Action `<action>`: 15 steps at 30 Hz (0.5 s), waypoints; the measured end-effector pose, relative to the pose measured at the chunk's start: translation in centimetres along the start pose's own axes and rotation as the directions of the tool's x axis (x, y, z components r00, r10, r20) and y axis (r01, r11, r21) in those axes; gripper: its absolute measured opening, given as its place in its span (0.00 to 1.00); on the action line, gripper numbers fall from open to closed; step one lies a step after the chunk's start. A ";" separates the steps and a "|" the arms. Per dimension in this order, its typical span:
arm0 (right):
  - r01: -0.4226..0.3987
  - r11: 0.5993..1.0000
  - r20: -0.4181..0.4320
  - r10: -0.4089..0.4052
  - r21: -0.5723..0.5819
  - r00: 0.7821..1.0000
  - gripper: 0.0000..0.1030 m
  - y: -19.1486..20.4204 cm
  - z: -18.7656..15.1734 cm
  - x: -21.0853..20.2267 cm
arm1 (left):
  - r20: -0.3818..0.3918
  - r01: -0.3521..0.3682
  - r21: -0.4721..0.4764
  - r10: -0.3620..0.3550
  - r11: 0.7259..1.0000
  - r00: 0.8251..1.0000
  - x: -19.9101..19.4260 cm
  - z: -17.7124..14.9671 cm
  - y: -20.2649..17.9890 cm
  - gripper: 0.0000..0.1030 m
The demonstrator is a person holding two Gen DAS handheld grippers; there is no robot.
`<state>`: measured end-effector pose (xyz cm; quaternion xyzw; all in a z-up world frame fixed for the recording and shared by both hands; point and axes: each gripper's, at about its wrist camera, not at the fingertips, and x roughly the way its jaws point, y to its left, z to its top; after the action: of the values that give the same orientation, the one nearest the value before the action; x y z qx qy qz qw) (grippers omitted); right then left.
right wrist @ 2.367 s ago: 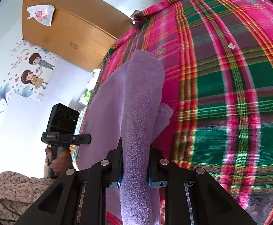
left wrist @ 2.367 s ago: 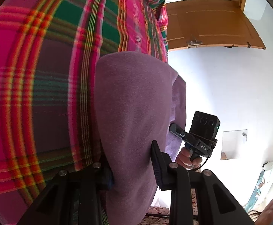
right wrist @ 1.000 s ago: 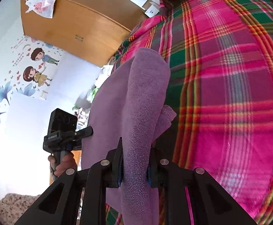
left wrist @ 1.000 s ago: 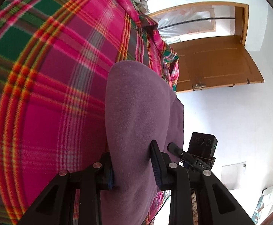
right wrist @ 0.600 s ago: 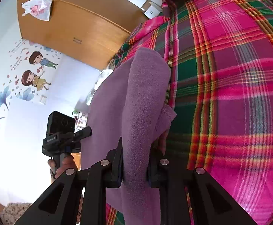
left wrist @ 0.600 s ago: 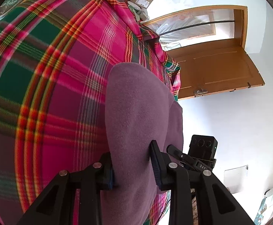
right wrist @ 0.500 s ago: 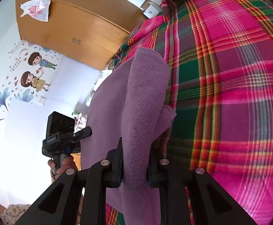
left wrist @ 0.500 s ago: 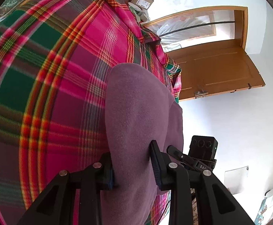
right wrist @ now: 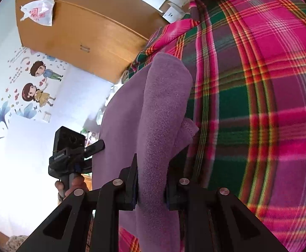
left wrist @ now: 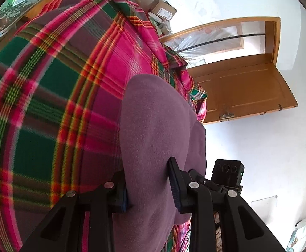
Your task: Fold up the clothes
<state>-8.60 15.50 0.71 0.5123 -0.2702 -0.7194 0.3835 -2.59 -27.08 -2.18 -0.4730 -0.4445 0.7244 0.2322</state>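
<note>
Risk of uneven corners if either grip slips or one side drops sooner, leaving a skewed fold. Left hand-held gripper (left wrist: pixel 147 185) clamped on purple cloth (left wrist: pixel 153 126); right hand-held gripper (right wrist: pixel 150 185) likewise. Cloth bulging toward 12 o'clock from each, above plaid blanket (left wrist: pixel 47 105).

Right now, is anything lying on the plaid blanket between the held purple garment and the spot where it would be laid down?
Nothing visible. The left gripper and right gripper each clamp the purple garment, and the plaid blanket near it looks bare. The patch directly under the garment is hidden in both wrist views.
</note>
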 end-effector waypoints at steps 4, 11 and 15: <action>0.004 1.000 -0.002 -0.004 0.000 1.000 0.19 0.1 0.6 0.4 | 0.002 -0.002 -0.002 0.002 1.000 1.000 -0.1 0.6 0.4 0.32; 0.010 1.000 0.004 -0.010 -0.006 1.000 0.19 -0.2 1.7 1.2 | 0.018 -0.015 0.001 0.015 1.000 1.000 -1.1 1.3 1.2 0.32; 0.059 0.998 0.015 -0.058 -0.036 0.998 0.19 -0.3 1.9 1.8 | 0.023 -0.022 -0.015 0.022 1.000 0.999 -2.6 0.8 2.3 0.32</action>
<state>-10.77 14.20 0.10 0.5078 -0.2447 -0.7387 0.3694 -1.99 -30.55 -2.83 -0.4712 -0.4471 0.7290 0.2158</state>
